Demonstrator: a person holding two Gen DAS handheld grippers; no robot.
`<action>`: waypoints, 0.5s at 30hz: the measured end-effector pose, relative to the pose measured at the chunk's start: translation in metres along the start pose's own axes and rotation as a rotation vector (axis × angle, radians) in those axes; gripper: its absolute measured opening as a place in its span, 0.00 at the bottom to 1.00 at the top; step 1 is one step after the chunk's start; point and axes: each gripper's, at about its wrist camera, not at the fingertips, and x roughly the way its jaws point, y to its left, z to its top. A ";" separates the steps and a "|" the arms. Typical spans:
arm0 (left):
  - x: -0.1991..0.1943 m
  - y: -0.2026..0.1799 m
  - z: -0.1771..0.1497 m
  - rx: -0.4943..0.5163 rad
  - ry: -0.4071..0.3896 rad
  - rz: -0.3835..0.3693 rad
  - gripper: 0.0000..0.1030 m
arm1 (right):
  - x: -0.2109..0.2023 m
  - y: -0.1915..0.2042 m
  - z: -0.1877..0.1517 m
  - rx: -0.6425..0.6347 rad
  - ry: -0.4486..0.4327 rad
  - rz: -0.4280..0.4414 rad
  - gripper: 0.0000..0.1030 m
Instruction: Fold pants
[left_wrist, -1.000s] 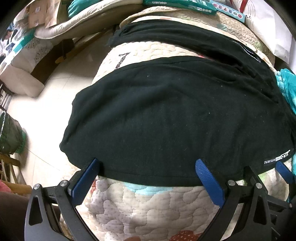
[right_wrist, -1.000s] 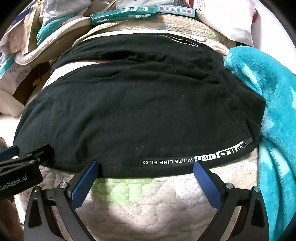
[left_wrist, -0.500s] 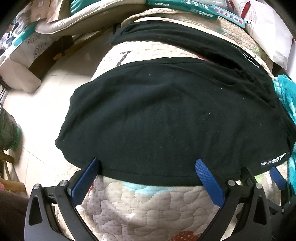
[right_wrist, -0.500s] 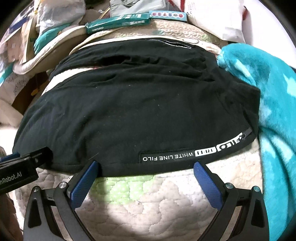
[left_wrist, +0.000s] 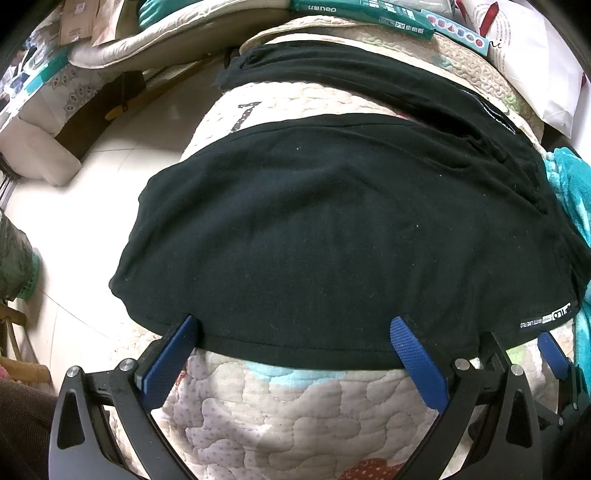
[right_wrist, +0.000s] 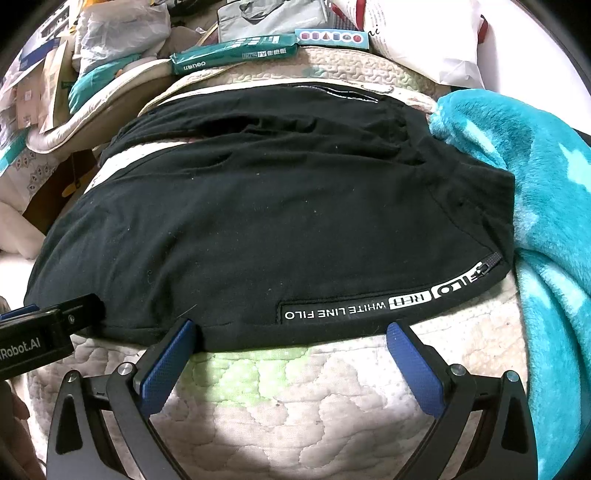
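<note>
On 1 quilt (left_wrist: 280, 417) lies 1 black pants (left_wrist: 332, 236); 2 grippers' fingers (left_wrist: 166, 363) (right_wrist: 166, 363) spread wide, holding nothing.

2 wrist views, close, facing forward over the quilt (left_wrist: 295, 413), sharing black pants (right_wrist: 258, 229) (near hem)

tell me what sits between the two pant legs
A bare strip of quilt shows between the legs of the pants, widest in the left wrist view; nothing lies on it.
</note>
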 end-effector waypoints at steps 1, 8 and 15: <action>0.000 0.000 0.000 0.000 -0.001 0.001 1.00 | 0.000 0.000 0.000 0.000 0.001 0.000 1.00; 0.000 0.000 -0.001 0.000 -0.004 0.003 1.00 | -0.001 0.000 0.000 0.002 -0.005 -0.003 1.00; 0.000 0.000 -0.001 0.000 -0.005 0.003 1.00 | -0.002 0.000 -0.001 0.002 -0.009 -0.004 1.00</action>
